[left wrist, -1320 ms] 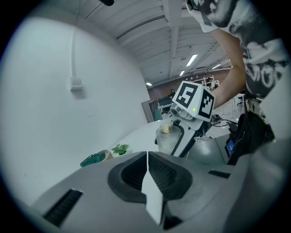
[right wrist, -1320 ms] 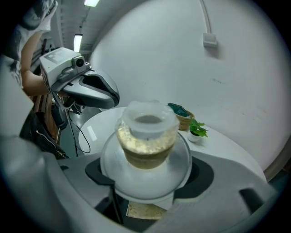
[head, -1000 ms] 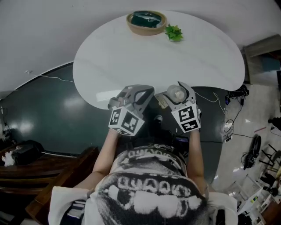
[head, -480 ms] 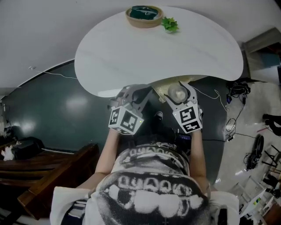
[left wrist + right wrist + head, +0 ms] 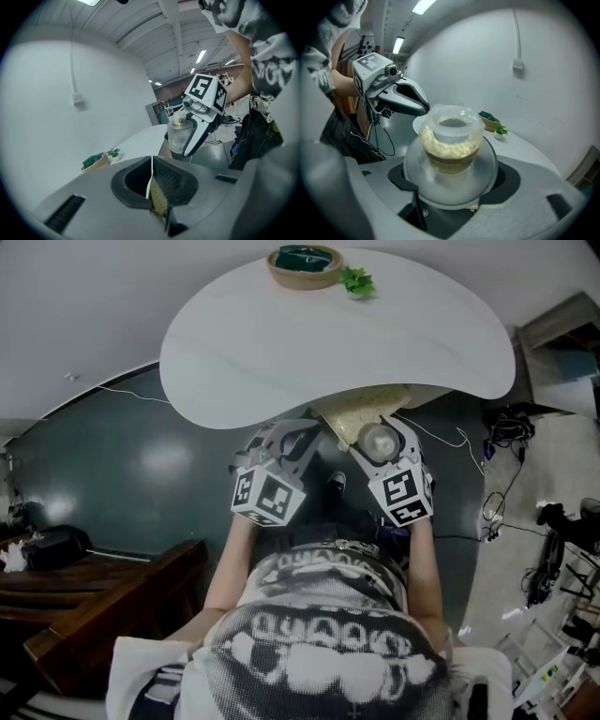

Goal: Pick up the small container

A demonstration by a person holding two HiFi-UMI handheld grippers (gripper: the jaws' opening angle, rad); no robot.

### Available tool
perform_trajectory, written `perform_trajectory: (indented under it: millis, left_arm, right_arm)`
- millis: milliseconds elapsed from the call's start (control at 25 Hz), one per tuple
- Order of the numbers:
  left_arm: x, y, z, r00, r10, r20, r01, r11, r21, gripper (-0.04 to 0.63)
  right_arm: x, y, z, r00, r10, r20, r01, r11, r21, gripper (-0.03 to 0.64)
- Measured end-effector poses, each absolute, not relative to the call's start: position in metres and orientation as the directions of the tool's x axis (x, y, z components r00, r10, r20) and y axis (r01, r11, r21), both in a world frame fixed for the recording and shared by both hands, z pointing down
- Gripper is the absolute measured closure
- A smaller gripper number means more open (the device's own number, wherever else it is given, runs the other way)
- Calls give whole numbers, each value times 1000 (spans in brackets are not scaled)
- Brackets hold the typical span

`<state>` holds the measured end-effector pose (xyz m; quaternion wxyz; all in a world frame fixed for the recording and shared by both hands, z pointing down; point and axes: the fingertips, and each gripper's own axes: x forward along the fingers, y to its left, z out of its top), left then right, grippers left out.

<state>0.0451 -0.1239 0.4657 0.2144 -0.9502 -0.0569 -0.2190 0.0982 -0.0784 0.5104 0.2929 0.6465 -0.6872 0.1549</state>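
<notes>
The person wore a short-sleeved top [image 5: 319,643] printed in a black-and-white halftone pattern, which filled the head view at 6 o'clock. A pale, chain-like band [image 5: 328,546] crossed the waist. The left gripper [image 5: 302,432] and right gripper [image 5: 378,426] had smooth grey moulded shells. Each carried a white cube with black square markers, the left cube [image 5: 269,499] at 9 o'clock of the right cube [image 5: 401,495]. The left gripper's pads [image 5: 166,174] were black, one finely meshed.

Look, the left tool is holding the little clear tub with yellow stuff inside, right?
Not the left: the right tool is holding the little clear tub with yellow stuff inside, as the right gripper view shows.
</notes>
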Motion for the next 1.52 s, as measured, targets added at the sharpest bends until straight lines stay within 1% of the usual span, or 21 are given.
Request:
perform_trajectory:
  millis: [640, 1520]
  left_arm:
    - [31, -82, 468, 891, 34, 453, 240, -882, -406, 587]
    - [38, -74, 472, 884, 51, 464, 263, -875, -406, 586]
  right_arm:
    - [78, -33, 519, 7, -797, 604, -980, 114, 162, 281]
    - [86, -25, 524, 28, -781, 624, -975, 116, 189, 281]
